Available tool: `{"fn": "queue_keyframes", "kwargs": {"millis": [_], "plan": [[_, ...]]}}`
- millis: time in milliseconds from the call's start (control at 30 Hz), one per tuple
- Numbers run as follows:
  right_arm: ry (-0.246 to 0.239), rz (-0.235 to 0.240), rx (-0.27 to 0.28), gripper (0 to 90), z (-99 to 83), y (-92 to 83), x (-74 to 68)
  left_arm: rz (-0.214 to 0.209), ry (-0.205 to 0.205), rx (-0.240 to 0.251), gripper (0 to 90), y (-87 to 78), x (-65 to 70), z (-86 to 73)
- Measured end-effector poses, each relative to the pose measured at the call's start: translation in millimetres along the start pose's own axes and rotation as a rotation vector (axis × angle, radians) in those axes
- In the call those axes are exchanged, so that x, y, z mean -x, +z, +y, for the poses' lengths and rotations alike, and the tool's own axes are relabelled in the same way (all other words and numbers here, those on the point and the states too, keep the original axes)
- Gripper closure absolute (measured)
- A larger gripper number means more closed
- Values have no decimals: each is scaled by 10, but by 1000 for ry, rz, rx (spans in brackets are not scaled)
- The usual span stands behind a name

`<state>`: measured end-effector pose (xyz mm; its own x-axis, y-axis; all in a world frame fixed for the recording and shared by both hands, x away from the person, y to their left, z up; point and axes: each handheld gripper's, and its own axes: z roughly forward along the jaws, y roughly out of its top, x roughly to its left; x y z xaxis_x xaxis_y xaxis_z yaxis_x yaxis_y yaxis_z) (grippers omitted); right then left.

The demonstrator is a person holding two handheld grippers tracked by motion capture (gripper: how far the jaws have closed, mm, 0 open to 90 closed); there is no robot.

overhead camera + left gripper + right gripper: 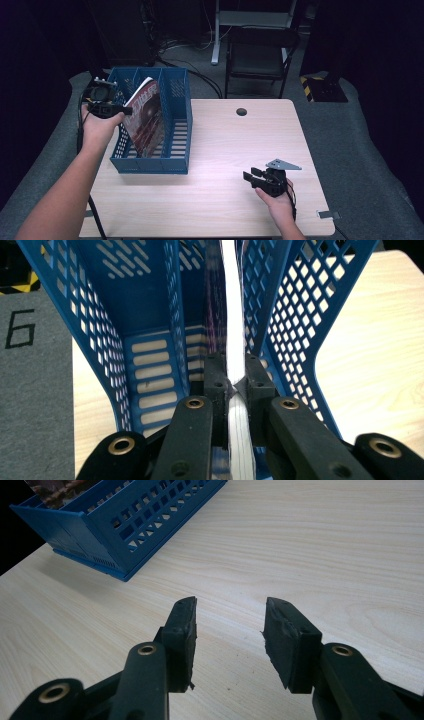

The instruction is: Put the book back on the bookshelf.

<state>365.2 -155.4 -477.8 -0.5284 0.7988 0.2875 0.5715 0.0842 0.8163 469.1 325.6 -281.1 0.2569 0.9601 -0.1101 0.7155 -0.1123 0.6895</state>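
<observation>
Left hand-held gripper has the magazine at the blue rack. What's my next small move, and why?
Probably ease the magazine further down into the middle slot of the blue rack before letting go: the left hand-held gripper is clamped on its edge, and it leans tilted, its top corner above the rim. The right hand-held gripper is open over the table.

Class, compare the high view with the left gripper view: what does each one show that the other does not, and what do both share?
The high view alone takes in the right gripper with fingers apart over the table, the folding chair behind it, and the magazine's red cover. The left gripper view alone shows the fingers pinching the magazine's white page edge, and a floor mark reading 6. Both show the blue file rack and the left gripper.
</observation>
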Motion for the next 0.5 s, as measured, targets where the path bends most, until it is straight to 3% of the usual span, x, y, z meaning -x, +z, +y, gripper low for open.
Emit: {"fn": "queue_keyframes", "kwargs": {"millis": [167,400,500], "plan": [[-2,4,2,563,2,-7,3,2,-13,-1,843,-14,-30,62],[-5,5,3,563,4,-10,9,14,-90,43,843,18,-109,129],[-6,6,5,563,4,-12,7,22,-97,49,843,33,-120,144]]}}
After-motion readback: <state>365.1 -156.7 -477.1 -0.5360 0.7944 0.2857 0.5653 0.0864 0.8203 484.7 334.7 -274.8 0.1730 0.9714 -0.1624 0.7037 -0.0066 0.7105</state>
